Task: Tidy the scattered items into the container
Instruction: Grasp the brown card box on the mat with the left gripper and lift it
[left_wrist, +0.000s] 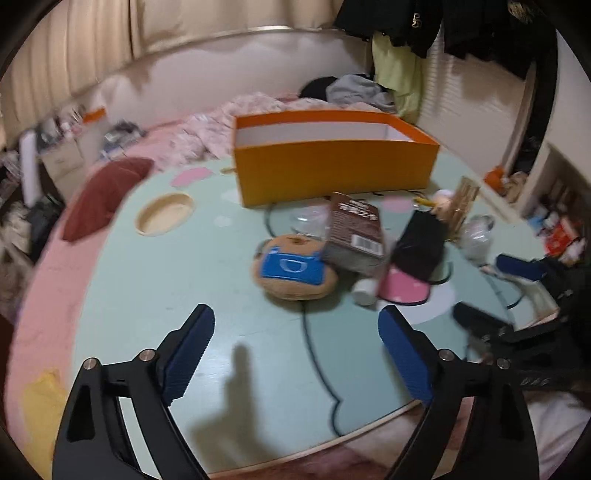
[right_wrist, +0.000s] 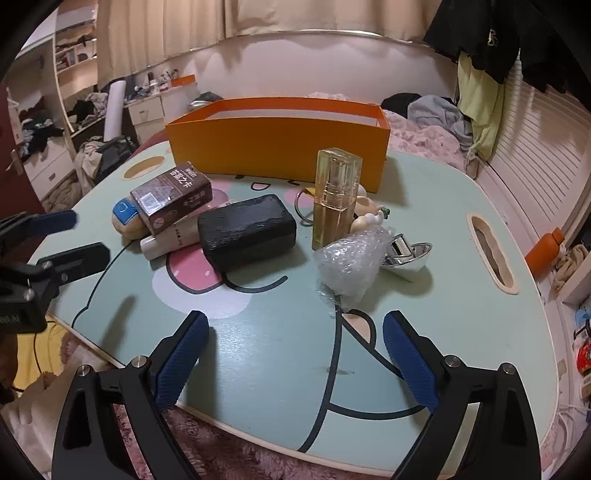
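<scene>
Orange box (right_wrist: 277, 147) at desk's (right_wrist: 258, 350) far edge, apparently empty. Brown carton (right_wrist: 173, 195), black case (right_wrist: 247, 229), perfume bottle (right_wrist: 336, 195) still scattered. Left gripper (left_wrist: 295, 354) and right gripper (right_wrist: 295, 354): jaws wide, holding nothing.

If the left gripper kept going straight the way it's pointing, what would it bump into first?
Probably the brown plush toy with the blue patch. The left gripper has open, empty jaws, and the toy sits just beyond them on the green table, roughly centred. Depth is hard to judge, so it might touch the tabletop first.
</scene>
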